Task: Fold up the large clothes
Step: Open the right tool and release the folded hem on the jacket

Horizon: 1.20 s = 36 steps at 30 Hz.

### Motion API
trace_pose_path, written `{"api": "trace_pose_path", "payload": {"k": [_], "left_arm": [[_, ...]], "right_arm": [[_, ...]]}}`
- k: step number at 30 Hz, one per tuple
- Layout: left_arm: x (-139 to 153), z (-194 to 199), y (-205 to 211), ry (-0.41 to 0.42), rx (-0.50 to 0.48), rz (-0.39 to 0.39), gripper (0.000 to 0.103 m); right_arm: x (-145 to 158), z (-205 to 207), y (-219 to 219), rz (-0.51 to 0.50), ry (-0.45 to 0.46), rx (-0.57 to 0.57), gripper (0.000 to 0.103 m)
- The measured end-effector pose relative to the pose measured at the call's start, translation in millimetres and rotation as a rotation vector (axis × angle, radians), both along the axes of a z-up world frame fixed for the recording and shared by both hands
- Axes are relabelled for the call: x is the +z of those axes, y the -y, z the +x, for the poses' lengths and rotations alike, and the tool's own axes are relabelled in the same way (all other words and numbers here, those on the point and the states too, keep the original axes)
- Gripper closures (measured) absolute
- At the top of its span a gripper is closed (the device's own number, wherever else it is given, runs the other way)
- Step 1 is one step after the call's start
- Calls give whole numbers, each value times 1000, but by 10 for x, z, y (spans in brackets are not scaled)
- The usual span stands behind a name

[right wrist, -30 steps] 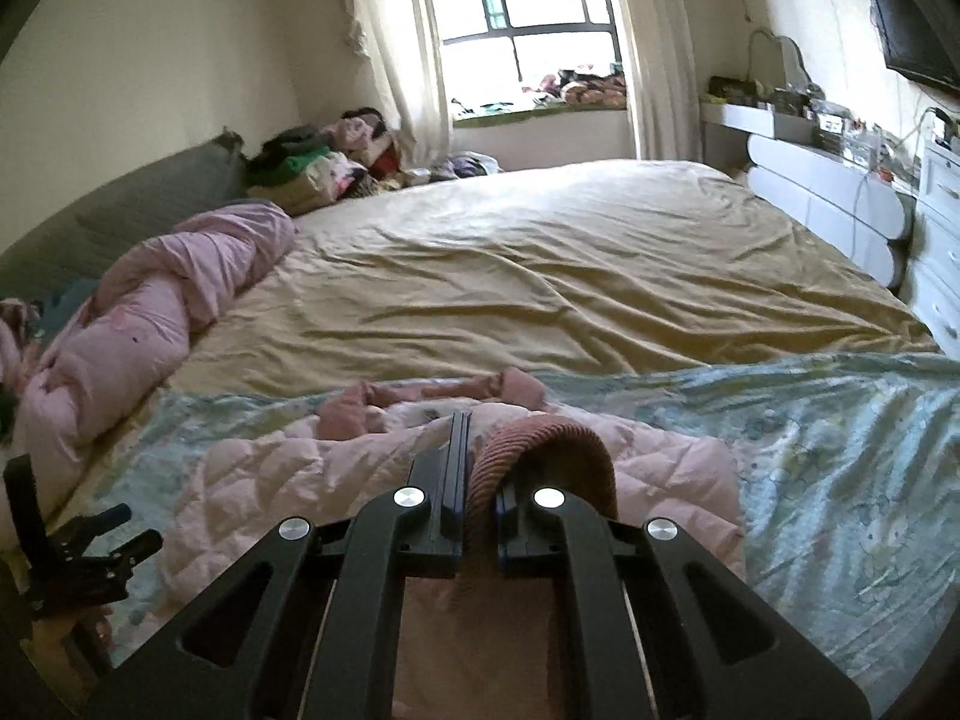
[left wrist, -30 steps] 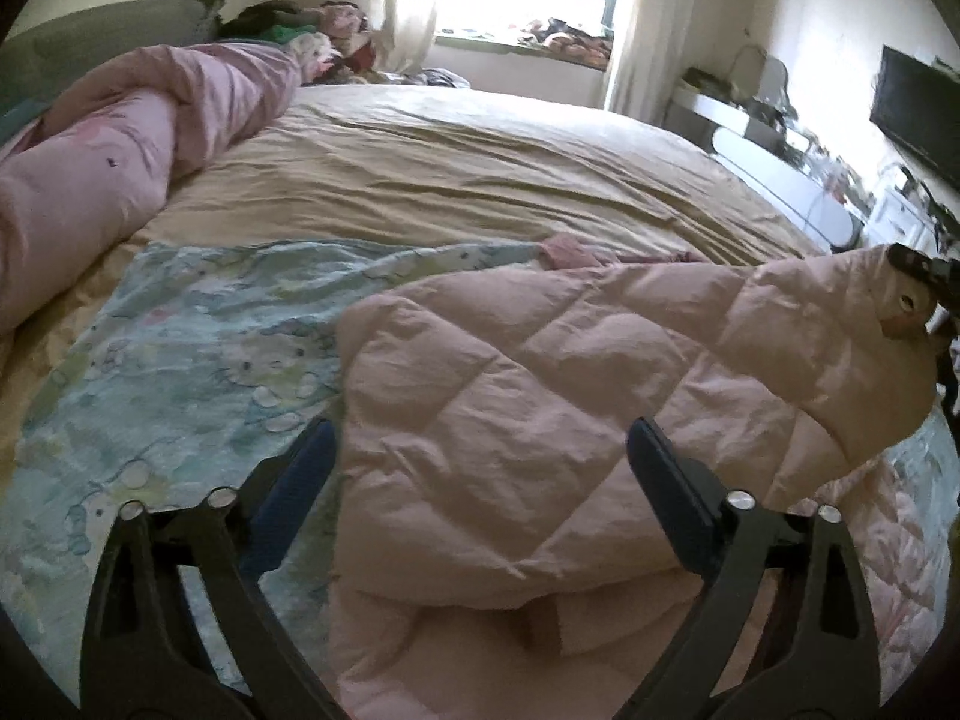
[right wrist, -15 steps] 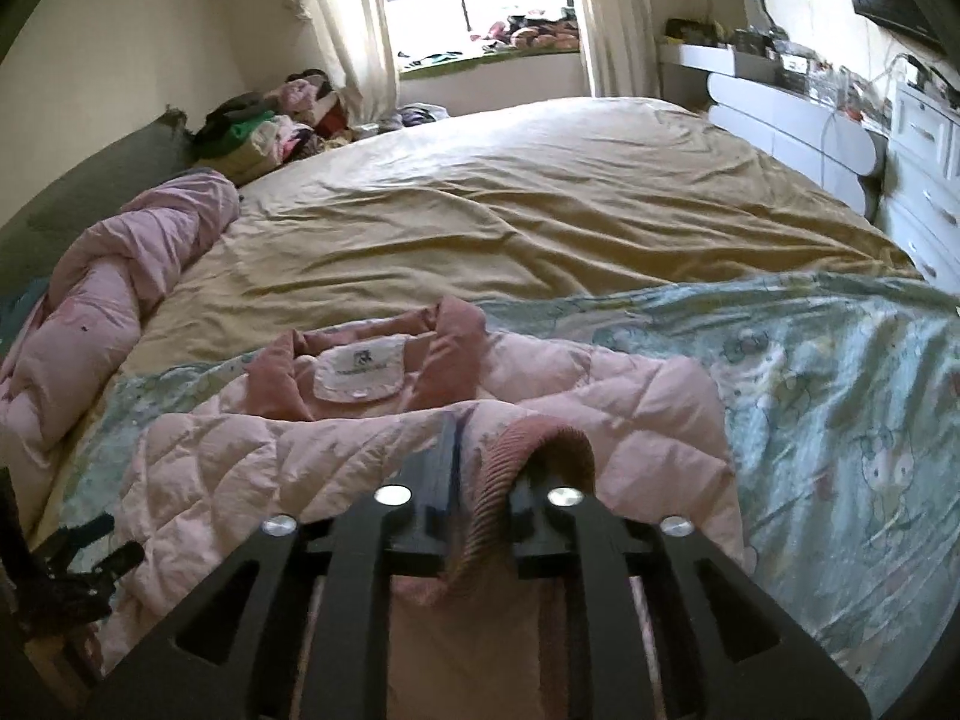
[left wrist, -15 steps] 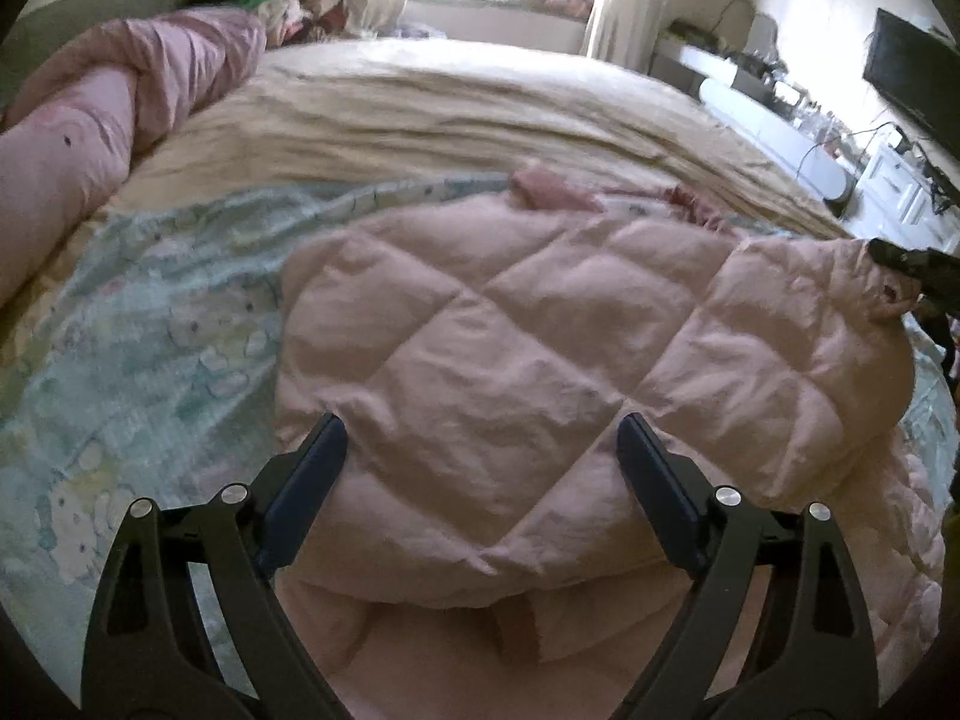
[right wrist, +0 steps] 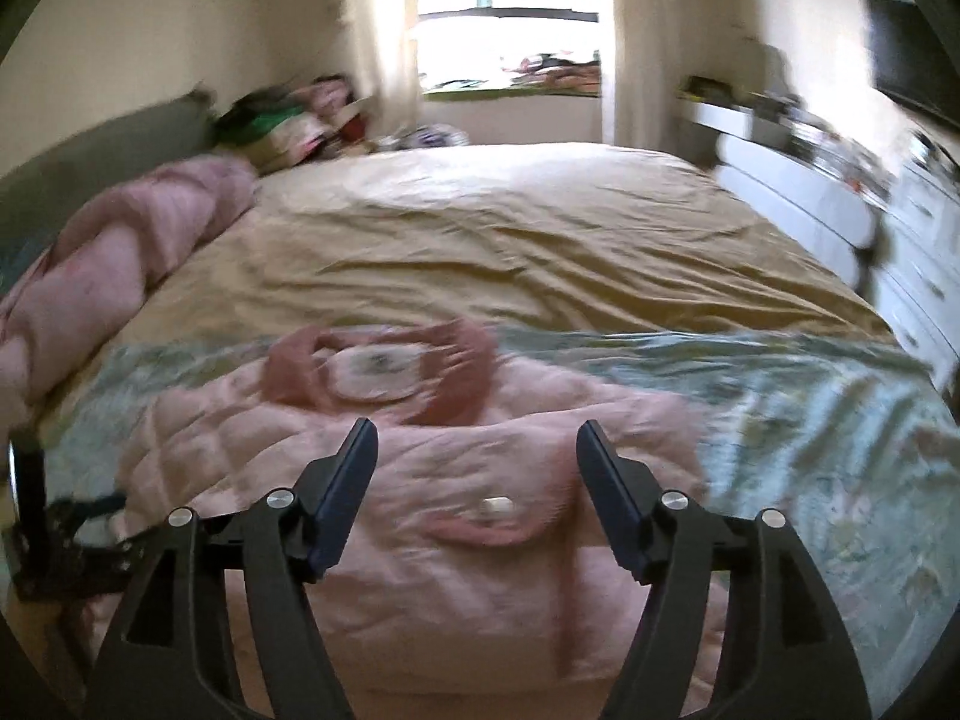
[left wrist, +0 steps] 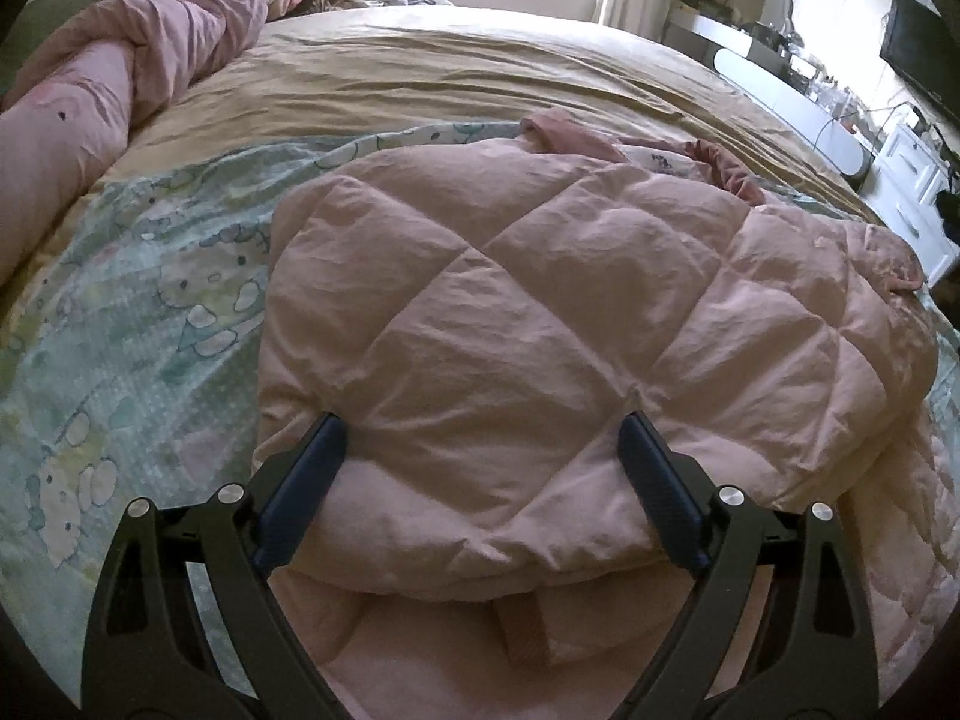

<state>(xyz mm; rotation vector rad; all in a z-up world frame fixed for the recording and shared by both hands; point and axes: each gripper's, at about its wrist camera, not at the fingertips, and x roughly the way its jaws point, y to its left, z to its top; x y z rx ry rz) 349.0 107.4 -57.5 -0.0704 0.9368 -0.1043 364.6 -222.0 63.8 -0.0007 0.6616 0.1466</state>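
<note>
**Right wrist view: sleeve let go, fold wants settling**

Right wrist view shows the right hand-held gripper (right wrist: 477, 441) with its jaws apart and nothing between them; they have just been opening, and the ribbed cuff (right wrist: 498, 525) lies free on the pink quilted jacket (right wrist: 420, 600) below. The jacket sits on the bed (right wrist: 510, 240), on the patterned blue sheet (right wrist: 810, 420), its collar (right wrist: 384, 369) at 12 o'clock of the gripper, towards the window.

From the left wrist view, the left hand-held gripper (left wrist: 483, 438) is also wide open, its fingers straddling the folded-over quilted panel (left wrist: 540, 330) without pinching it, as far as I can tell. A rolled pink duvet (left wrist: 120, 90) lies well off at 10 o'clock.

To my eye the sleeve fold is just laid. Doing it well means drawing the right gripper back without snagging the cuff, then checking that the puffy panel lies flat. Down filling springs back, so a press along the crease at 6 o'clock seems wise before the next fold.
</note>
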Motion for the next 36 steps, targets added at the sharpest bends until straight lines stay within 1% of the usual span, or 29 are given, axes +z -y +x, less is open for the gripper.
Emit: {"api": "trace_pose_path", "payload": {"k": [4, 7, 8, 9, 11, 15, 17, 19, 23, 25, 29, 31, 32, 34, 36], "left_arm": [[-17, -8, -5, -2, -1, -5, 17], [-18, -10, -4, -2, -1, -5, 17], [-19, -11, -6, -2, 0, -7, 17], [-20, -11, -3, -2, 1, -7, 17], [-22, -10, 0, -2, 1, -7, 17], [-21, -8, -1, -2, 2, -7, 17], [-22, -7, 1, -2, 1, -5, 17], [-26, -9, 5, -3, 1, -3, 17], [-34, 2, 19, -6, 1, 5, 17], [-37, 6, 21, -6, 0, 11, 17], [-4, 5, 25, -2, 5, 15, 17], [19, -1, 21, -2, 10, 6, 17], [33, -2, 14, -2, 11, 3, 17], [61, -3, 19, -2, 14, 2, 17], [97, -10, 31, 0, 14, -2, 16]], "right_arm": [[-155, 107, -436, -54, -74, 97, 35], [-268, 170, -682, -77, -118, 142, 35], [-300, 184, -730, -82, -133, 150, 33], [-358, 220, -786, -89, -159, 156, 33], [-449, 266, -848, -95, -193, 152, 32], [-688, 364, -921, -123, -268, 147, 26], [-841, 427, -903, -110, -319, 148, 20], [-946, 462, -880, -98, -337, 148, 19], [-1075, 481, -872, -86, -326, 142, 17], [-1109, 470, -885, -95, -318, 141, 16], [-1086, 455, -878, -80, -314, 140, 17], [-1012, 385, -861, -68, -290, 155, 15], [-966, 350, -842, -57, -277, 161, 11], [-876, 260, -764, -5, -252, 160, 5], [-797, 203, -674, 33, -241, 136, 5]]}}
